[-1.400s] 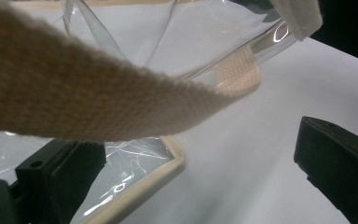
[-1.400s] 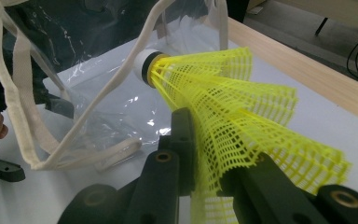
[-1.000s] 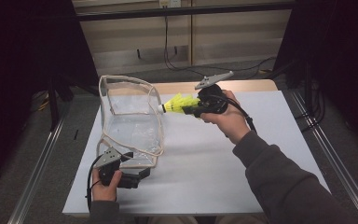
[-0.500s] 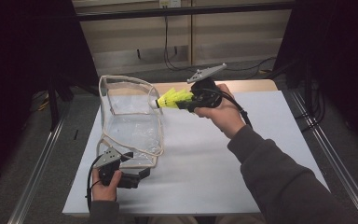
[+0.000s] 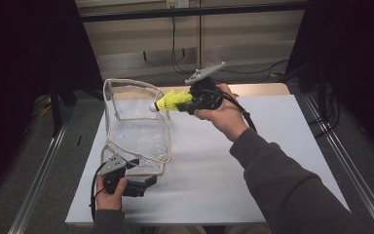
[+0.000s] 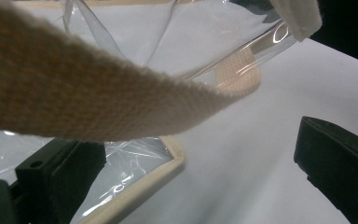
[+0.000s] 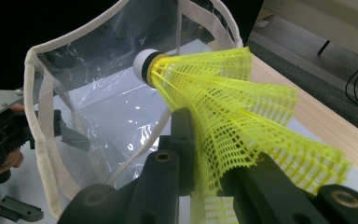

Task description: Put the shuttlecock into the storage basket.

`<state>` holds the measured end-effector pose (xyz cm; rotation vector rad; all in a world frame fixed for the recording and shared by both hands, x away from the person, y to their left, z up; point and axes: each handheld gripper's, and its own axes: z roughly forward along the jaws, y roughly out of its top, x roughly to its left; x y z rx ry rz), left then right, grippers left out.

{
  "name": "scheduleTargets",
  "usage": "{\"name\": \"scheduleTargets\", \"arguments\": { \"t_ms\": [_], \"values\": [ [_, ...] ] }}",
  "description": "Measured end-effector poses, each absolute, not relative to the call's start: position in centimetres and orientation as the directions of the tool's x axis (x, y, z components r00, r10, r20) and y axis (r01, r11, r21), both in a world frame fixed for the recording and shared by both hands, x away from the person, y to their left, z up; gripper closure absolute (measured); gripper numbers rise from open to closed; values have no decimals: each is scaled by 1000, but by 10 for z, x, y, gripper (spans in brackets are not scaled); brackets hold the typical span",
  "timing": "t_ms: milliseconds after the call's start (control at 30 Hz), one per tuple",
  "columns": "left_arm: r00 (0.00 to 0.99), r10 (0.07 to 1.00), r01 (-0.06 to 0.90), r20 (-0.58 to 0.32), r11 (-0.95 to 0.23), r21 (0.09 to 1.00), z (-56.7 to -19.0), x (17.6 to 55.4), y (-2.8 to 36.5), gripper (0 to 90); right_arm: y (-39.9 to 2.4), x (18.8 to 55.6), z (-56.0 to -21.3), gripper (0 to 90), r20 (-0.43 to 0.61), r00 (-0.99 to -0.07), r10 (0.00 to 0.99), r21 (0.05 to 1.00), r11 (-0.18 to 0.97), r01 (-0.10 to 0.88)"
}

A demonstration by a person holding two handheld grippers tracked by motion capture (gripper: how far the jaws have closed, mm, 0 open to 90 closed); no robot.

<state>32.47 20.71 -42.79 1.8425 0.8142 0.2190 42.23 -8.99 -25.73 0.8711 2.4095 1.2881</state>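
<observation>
A clear plastic bag with beige trim stands open on the white table. My right gripper is shut on the skirt of a yellow shuttlecock, held level in the air. Its white cork points at the bag's upper rim. In the right gripper view the shuttlecock sits between my jaws, with the bag's mouth just beyond it. My left gripper rests at the bag's near bottom corner. Its jaws stand wide apart, and the bag's trimmed edge lies beside one of them. A beige strap hangs close before that camera.
A wooden strip runs along the table's far edge. Metal rails flank the table on both sides, and cables lie on the floor behind. The right half of the table is bare white surface.
My right gripper has carried the shuttlecock up and to the left, closer to the bag's upper rim. The left gripper and the bag have stayed where they were.
</observation>
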Motion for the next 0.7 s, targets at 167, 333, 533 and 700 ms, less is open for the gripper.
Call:
{"name": "scheduleTargets", "arguments": {
  "t_ms": [167, 333, 533, 700],
  "values": [
    [750, 624, 430, -221, -205, 879, -428, 325, 207, 19, -84, 424, -255, 825, 40, -786, 617, 825, 423, 375],
    [751, 623, 429, -220, -207, 879, -428, 325, 207, 19, -77, 425, -253, 825, 31, -789, 614, 821, 435, 370],
    [747, 624, 433, -229, -196, 880, -428, 325, 207, 19, -67, 426, -251, 825, 21, -794, 608, 816, 449, 365],
    [747, 624, 434, -230, -195, 880, -428, 325, 207, 19, -58, 427, -251, 825, 15, -799, 601, 813, 458, 360]
  ]
}}
